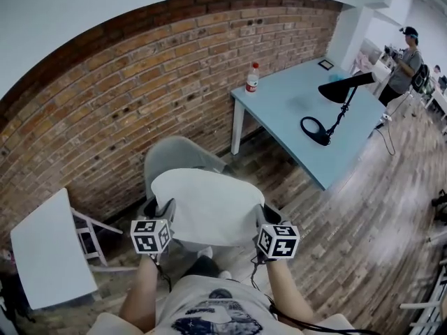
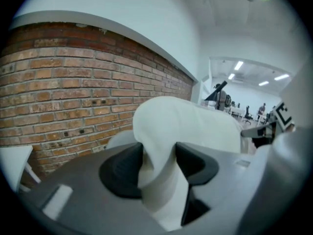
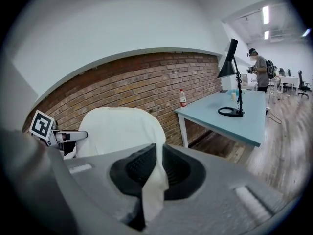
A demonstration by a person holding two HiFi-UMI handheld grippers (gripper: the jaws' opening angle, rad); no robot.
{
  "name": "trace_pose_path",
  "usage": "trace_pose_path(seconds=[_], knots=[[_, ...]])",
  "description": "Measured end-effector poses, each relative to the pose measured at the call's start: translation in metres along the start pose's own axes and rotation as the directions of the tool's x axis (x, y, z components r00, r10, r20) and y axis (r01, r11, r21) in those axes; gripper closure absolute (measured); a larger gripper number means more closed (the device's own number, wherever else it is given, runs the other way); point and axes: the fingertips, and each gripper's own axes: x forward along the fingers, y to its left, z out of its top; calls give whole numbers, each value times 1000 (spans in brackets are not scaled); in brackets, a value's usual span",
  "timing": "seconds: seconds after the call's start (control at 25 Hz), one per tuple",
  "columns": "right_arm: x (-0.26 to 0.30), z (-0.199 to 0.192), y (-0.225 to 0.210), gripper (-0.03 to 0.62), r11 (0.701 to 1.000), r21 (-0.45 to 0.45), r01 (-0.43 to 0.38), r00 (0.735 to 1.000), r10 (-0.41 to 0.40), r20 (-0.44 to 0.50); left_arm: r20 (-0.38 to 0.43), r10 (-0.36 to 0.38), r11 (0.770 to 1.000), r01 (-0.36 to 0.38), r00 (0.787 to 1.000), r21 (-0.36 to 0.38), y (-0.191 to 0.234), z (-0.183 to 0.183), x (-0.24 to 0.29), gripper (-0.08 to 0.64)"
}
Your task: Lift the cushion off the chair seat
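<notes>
While holding white soft fabric cushion [image 1: 206, 204] up over grey moulded plastic chair [image 1: 174, 156], clamping thick fold in half-closed left fingers [image 2: 122, 170] and pinching thin edge in nearly shut right fingers [image 3: 139, 168]. Advising level, even lifting; judging right pinch slip-prone.

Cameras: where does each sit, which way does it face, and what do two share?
Head view: head-mounted, steeply down onto cushion; forearms, left gripper and right gripper show.
Left gripper view: rides that gripper, faces brick wall; own jaws clamp cushion.
Right gripper view: rides that gripper, faces blue table; own jaws pinch cushion.
Shared: cushion in all.
</notes>
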Motion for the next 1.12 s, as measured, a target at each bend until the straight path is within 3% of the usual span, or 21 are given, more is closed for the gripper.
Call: trace_pose_path(seconds=[1.12], knots=[[8,-4,14,558,1000,-6,-20,1000,20,-17,-10,21,1000,-21,1000,3,13,-1,-5,347]])
